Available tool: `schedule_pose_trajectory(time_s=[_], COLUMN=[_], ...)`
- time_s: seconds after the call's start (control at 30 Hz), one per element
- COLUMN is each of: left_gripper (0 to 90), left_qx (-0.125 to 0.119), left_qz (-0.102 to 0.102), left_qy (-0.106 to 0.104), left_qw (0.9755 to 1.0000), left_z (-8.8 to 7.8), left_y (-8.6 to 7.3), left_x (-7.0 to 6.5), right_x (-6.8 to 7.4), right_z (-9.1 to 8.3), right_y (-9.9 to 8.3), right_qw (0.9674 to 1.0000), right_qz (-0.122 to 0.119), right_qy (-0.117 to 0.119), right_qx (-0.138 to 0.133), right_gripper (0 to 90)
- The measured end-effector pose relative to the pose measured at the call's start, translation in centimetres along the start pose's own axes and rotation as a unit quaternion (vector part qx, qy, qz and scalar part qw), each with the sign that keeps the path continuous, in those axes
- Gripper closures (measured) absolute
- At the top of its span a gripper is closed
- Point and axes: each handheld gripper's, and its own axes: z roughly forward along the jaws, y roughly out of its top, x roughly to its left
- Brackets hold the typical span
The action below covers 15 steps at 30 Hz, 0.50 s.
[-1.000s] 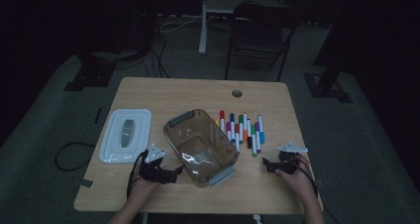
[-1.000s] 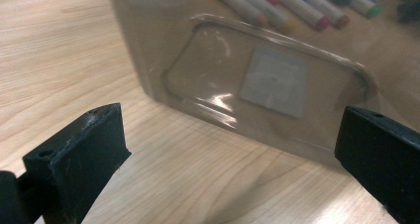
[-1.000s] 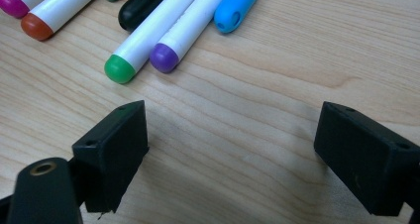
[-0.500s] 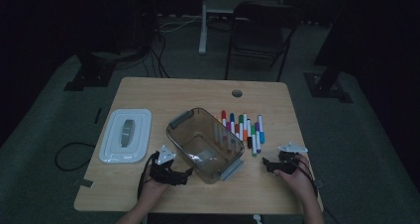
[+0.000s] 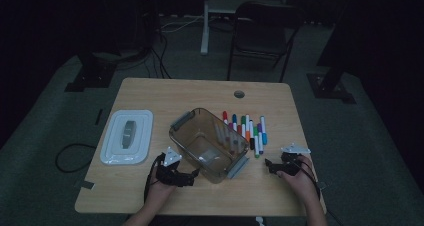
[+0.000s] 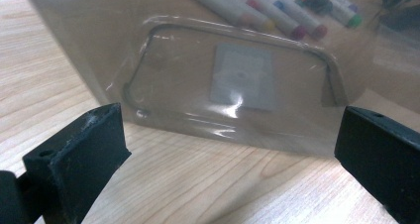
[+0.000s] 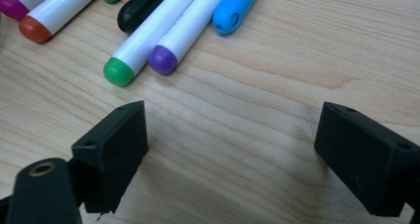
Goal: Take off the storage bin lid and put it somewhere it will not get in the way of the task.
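Observation:
A clear plastic box [image 5: 207, 143] stands without a lid in the middle of the wooden table [image 5: 150, 93], turned at an angle. Its near end wall [image 6: 233, 80] faces my left gripper [image 6: 233, 149], whose jaws stand wide apart just short of it. My left gripper [image 5: 192, 175] is open at the box's near left corner. A row of coloured markers [image 5: 247, 128] lies right of the box. My right gripper [image 5: 267, 165] is open on the table just below the markers; green- and purple-capped markers [image 7: 143, 55] lie ahead of its jaws [image 7: 233, 149].
A white lid [image 5: 127, 136] lies flat at the table's left side. A cable hole [image 5: 239, 93] sits near the far edge. A folding chair [image 5: 260, 36] stands beyond the table. Bare wood lies along the front edge between the two hands.
My left gripper has moved right, from the table's left front toward the box's near end. The box now stands a little turned. The right gripper has stayed put.

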Motion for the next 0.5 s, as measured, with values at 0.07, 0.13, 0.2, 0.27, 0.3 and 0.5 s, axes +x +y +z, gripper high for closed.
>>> schedule_pose_trajectory(time_s=[0.07,0.13,0.2,0.27,0.3,0.5], left_gripper=[0.3,0.3,0.3,0.3,0.3,0.3], left_qx=[-0.001,0.003,0.012,0.021,0.026,0.056], left_qz=[0.013,0.027,0.041,0.049,0.056,0.09], left_qy=[0.003,0.0,-0.008,-0.027,-0.032,-0.057], left_qw=[0.9999,0.9996,0.9991,0.9982,0.9976,0.9927], left_z=[0.0,-0.1,-0.2,-0.3,-0.3,-0.3], left_y=[-0.1,-0.2,-0.3,-0.4,-0.5,-1.6], left_x=[0.1,0.6,1.1,1.7,2.0,3.8], right_x=[0.0,0.0,-0.1,-0.2,-0.3,-1.0], right_z=[0.0,0.0,0.0,0.0,-0.1,-0.5], right_y=[0.0,0.0,0.0,0.1,0.1,0.6], right_qw=[1.0,1.0,1.0,0.9999,0.9996,0.9986], right_qz=[0.0,0.0,0.002,0.009,0.021,0.036], right_qy=[0.0,0.0,-0.003,-0.008,-0.019,-0.032], right_qx=[0.0,0.0,0.0,-0.002,-0.007,-0.023], right_gripper=[12.8,12.9,13.5,16.4,22.5,23.4])
